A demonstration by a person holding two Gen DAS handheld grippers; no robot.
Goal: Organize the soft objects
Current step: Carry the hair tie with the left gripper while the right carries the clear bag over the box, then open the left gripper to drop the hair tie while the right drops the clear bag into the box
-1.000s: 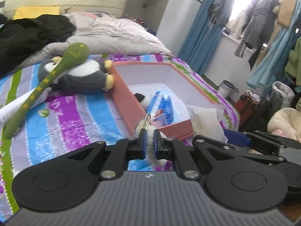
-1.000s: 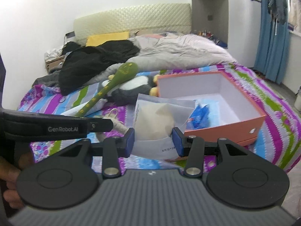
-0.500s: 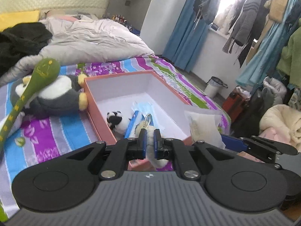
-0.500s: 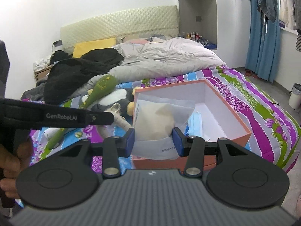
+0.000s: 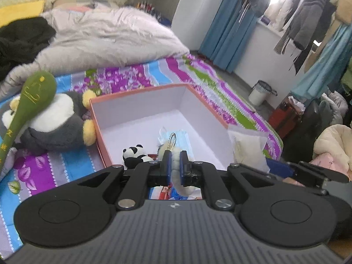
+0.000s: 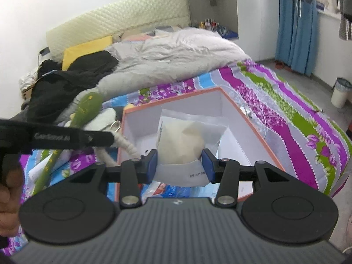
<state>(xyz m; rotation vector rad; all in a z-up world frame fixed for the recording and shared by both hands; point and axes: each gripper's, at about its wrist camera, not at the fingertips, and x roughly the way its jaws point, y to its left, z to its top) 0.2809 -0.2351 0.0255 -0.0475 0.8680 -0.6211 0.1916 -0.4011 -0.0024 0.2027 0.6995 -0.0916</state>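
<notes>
An orange box point(image 5: 158, 89) with a white inside lies open on the bed; it also shows in the right wrist view point(image 6: 248, 118). My left gripper point(image 5: 173, 165) is shut on a cream fuzzy keychain toy point(image 5: 175, 172) and holds it over the box's near left part. A small panda toy point(image 5: 134, 154) and a blue mask point(image 5: 178, 136) lie inside. My right gripper point(image 6: 179, 165) is shut on a clear bag with a cream soft thing point(image 6: 187, 140), held over the box's near edge. That bag shows in the left wrist view point(image 5: 247, 145).
A grey penguin plush point(image 5: 50, 121) with a green long-handled toy point(image 5: 28, 101) across it lies left of the box. A crumpled duvet point(image 5: 105, 39) and black clothes point(image 6: 66, 83) cover the bed's far side. A white bin point(image 5: 260, 93) stands on the floor at right.
Both grippers have moved forward and over the box with their loads. The box now fills more of both views and the panda toy has come into sight.
</notes>
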